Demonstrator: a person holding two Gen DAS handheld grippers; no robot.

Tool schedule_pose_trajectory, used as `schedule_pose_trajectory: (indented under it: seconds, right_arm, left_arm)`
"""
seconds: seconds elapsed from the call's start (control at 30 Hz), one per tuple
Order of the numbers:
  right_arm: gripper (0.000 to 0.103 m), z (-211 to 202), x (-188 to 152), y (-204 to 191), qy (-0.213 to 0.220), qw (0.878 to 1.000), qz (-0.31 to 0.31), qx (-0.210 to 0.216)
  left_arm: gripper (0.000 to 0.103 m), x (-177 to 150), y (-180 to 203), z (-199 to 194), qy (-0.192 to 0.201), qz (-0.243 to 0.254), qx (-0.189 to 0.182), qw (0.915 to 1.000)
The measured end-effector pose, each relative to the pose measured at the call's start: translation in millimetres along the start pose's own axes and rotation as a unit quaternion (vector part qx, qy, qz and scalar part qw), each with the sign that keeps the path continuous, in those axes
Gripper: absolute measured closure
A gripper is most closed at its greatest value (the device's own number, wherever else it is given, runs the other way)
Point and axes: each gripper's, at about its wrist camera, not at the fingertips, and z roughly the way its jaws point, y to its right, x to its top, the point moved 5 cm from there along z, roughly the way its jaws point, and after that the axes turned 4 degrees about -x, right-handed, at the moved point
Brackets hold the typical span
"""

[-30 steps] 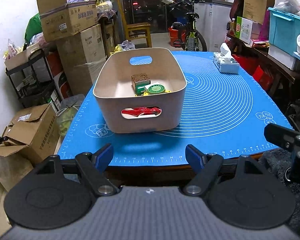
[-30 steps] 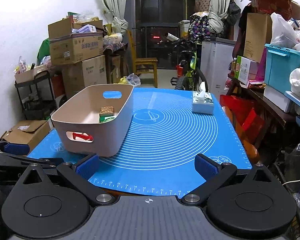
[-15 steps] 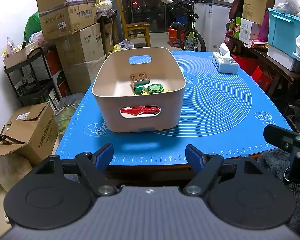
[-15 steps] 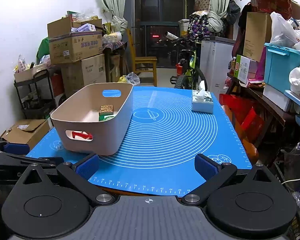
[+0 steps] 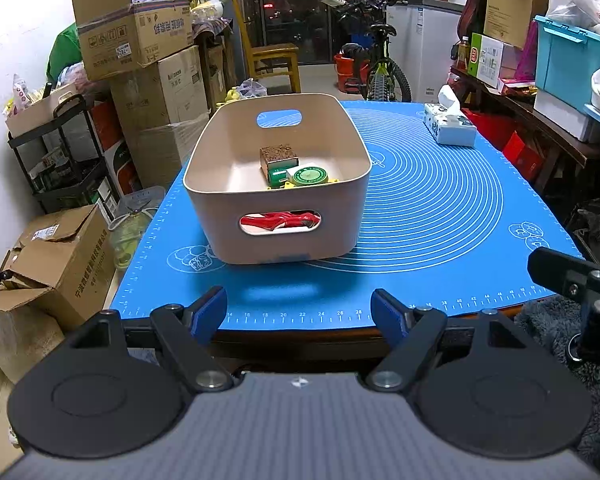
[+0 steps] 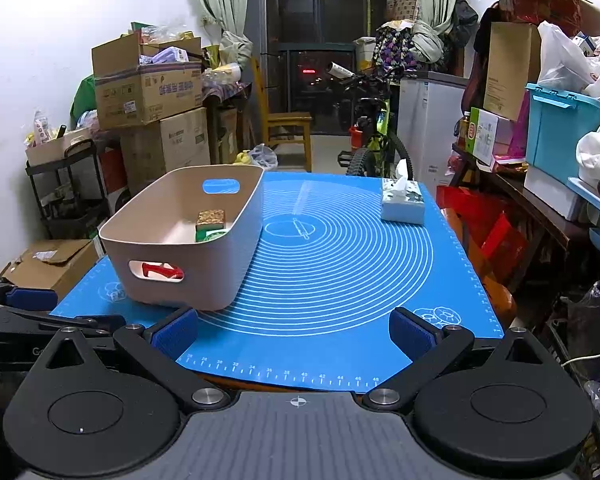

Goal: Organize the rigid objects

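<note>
A beige plastic basket [image 5: 228, 224] [image 6: 236, 264] stands on the left part of the blue mat [image 5: 440, 216] [image 6: 340, 264]. Inside it lie a brown-topped block [image 5: 278, 157] [image 6: 211, 218], a round green tin [image 5: 310, 175], a small green box [image 5: 277, 176] and a red object [image 5: 280, 220] [image 6: 162, 270] seen through the near handle slot. My left gripper [image 5: 300, 312] is open and empty, held off the table's near edge in front of the basket. My right gripper [image 6: 294, 334] is open and empty over the mat's near edge, to the right of the basket.
A tissue box [image 5: 449, 128] [image 6: 402, 202] stands at the mat's far right. Cardboard boxes [image 5: 60, 256] and a cart [image 5: 60, 148] crowd the left of the table. Shelves with bins [image 6: 560, 132] line the right. A bicycle [image 6: 374, 140] and a chair [image 5: 274, 60] stand beyond.
Both grippers have drifted slightly; the basket sits a little higher in the left wrist view. Both stay open and empty.
</note>
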Motion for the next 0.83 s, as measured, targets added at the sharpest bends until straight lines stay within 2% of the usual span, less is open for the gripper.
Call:
schedule_pose_trajectory:
  seconds: [0.83]
  right_arm:
    - [0.002, 0.0, -3.9, -1.0, 0.0, 1.0, 0.007, -0.006]
  left_arm:
    - [0.024, 0.7, -0.9, -0.6, 0.001, -0.004, 0.0, 1.0]
